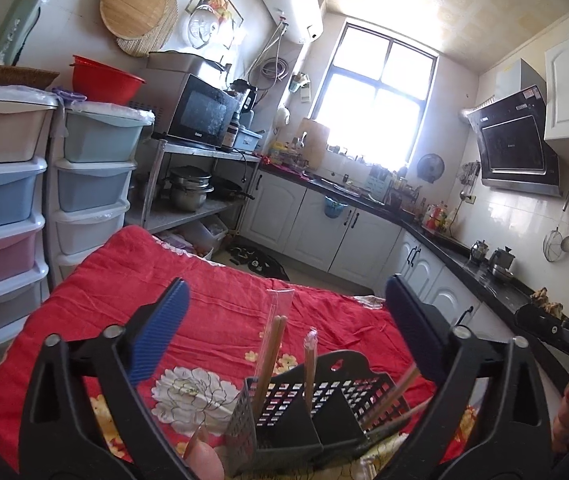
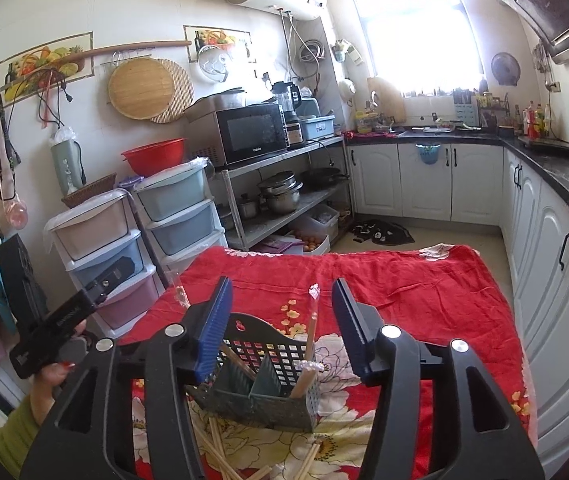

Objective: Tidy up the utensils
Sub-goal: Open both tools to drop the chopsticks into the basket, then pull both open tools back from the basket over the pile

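black utensil basket (image 2: 268,392), lower centre, on red floral cloth (image 2: 404,280): wrapped chopsticks (image 2: 311,328) upright inside. left gripper (image 1: 286,320) wide, empty; right gripper (image 2: 282,312) parted, empty.

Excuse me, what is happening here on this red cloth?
A person is sorting chopsticks into a black utensil basket that stands on a red flowered cloth. Both claws are open and hold nothing: the left claw and the right claw each hover at the basket. Several chopsticks, some in clear wrappers, already stand in its compartments. A few loose chopsticks lie on the cloth in front of the basket, not yet put away.
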### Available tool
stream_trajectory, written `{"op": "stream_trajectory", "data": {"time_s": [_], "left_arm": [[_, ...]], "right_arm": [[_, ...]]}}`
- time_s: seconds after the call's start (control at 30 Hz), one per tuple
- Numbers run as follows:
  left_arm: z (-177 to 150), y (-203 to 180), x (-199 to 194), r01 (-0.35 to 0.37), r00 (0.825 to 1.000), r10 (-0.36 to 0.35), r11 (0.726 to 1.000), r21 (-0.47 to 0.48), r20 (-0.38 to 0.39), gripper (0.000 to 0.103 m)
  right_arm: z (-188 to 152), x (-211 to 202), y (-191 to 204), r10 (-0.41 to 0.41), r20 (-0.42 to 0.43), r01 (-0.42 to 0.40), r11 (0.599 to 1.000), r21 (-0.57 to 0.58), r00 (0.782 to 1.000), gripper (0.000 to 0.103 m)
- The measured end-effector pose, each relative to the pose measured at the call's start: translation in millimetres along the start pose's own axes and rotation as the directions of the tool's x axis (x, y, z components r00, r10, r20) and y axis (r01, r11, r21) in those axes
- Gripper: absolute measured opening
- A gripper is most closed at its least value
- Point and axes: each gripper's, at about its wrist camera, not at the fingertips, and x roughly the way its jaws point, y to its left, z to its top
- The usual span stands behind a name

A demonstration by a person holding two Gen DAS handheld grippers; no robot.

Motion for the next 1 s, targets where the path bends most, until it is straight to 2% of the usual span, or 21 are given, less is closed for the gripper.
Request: {"op": "stream_trajectory", "data": {"time_s": [0.1,0.37,0.7,1.0], "left_arm": [[-1.8,-1.9,-5.6,0.01,1.0,-0.01,1.0,0.009,-0.009,0.092],[-10.4,-5.8,-22.9,0.027,0.999,-0.027,0.999,0.017,-0.022,0.092],[-29.6,-2.1,-48.4,0.023,0.999,-0.023,1.0,-0.007,-0.028,0.092],[-46.1,1.8,-58.7,0.005,0.998,-0.005,1.0,0.01,-0.06,0.092]], "right_arm": [[-4.4,-6.2,-0.1,-0.004,0.004,0.004,1.0,-0.006,1.0,0.058],[-15.9,-20.9,0.0,-0.022,0.005,0.022,1.0,-0.02,1.0,0.06],[-36.2,-34.5,9.0,-0.015,-0.014,0.014,0.999,-0.037,1.0,0.06],[-59.0,-31.8,18.9,0.011,-0.063,-0.014,0.999,-0.043,0.998,0.06]]}}
